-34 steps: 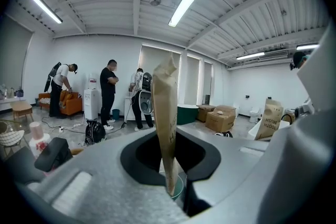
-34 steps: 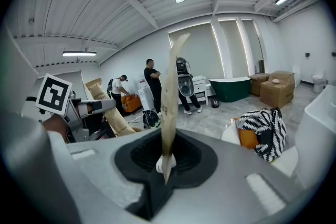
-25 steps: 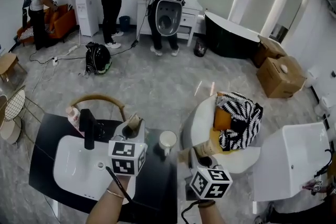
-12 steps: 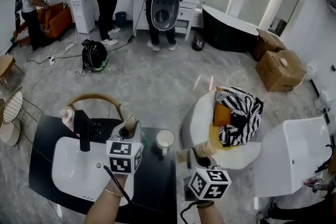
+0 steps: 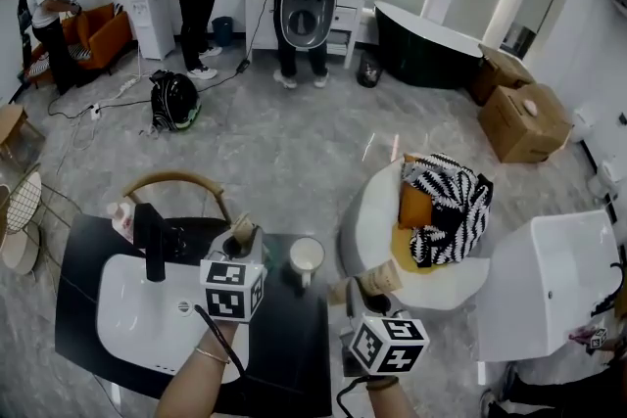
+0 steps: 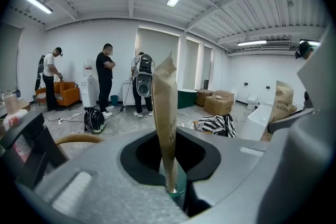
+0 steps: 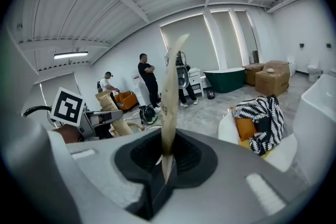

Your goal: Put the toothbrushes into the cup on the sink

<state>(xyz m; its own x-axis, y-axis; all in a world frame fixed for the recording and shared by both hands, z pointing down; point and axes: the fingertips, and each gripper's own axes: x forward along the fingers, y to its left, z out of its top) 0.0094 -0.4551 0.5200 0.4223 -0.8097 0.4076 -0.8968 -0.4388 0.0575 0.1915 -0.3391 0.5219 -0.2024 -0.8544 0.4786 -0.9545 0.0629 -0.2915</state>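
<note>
Your left gripper (image 5: 239,248) is clenched on a brown paper toothbrush packet, the left packet (image 6: 166,113). In the left gripper view the packet stands upright between the jaws, pinched at its lower end, with most of its length rising free above them.

Your right gripper (image 5: 370,287) is likewise clenched on a second one, the right packet (image 7: 169,97). It is gripped near its bottom edge and stands nearly upright, with its top curling slightly toward 1 o'clock.

In the head view the cup (image 5: 306,259) stands upright on the black counter (image 5: 294,348), mouth open to the camera. It is white and sits just beside the basin (image 5: 127,318), at the basin's 3 o'clock side. From your left gripper the cup lies at about 3 o'clock, near but apart. From your right gripper it lies at about 10 o'clock, also near but apart. Neither packet touches the cup or stands over its mouth. Whether the cup holds anything cannot be told.

The black faucet (image 5: 149,245) stands at the 12 o'clock rim of the basin. Your left gripper is over the basin's 2 o'clock corner.

The right gripper is at the counter's 3 o'clock edge, beside a round white seat (image 5: 362,230) that carries a striped cloth (image 5: 446,210).
</note>
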